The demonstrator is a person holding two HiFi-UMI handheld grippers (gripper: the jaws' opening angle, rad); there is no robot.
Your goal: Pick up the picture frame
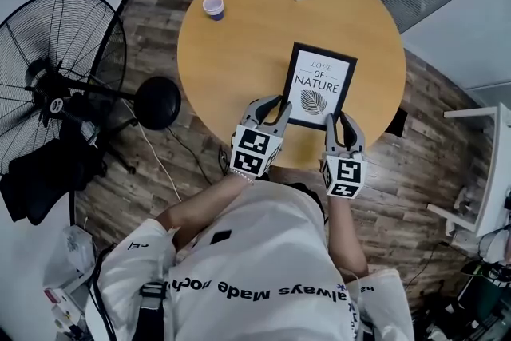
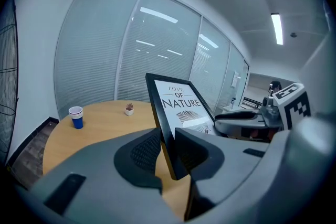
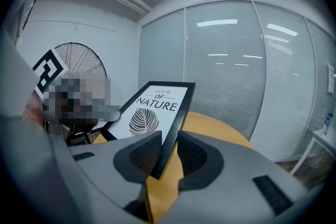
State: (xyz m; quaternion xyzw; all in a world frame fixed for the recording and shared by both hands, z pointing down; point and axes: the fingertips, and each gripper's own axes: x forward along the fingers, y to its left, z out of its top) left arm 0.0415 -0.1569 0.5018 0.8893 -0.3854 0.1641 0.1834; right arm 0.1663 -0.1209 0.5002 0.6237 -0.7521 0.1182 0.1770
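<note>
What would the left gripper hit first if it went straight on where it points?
The left gripper is shut on the picture frame, which would travel along. Pointing slightly down, it probably meets the table next; depth is unclear.

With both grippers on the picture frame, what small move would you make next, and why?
I would probably raise the left gripper and right gripper together, evenly, to bring the picture frame well clear of the table. Each has its fingers clamped on a near corner of the frame, which is tilted up; uneven lifting might twist it.
</note>
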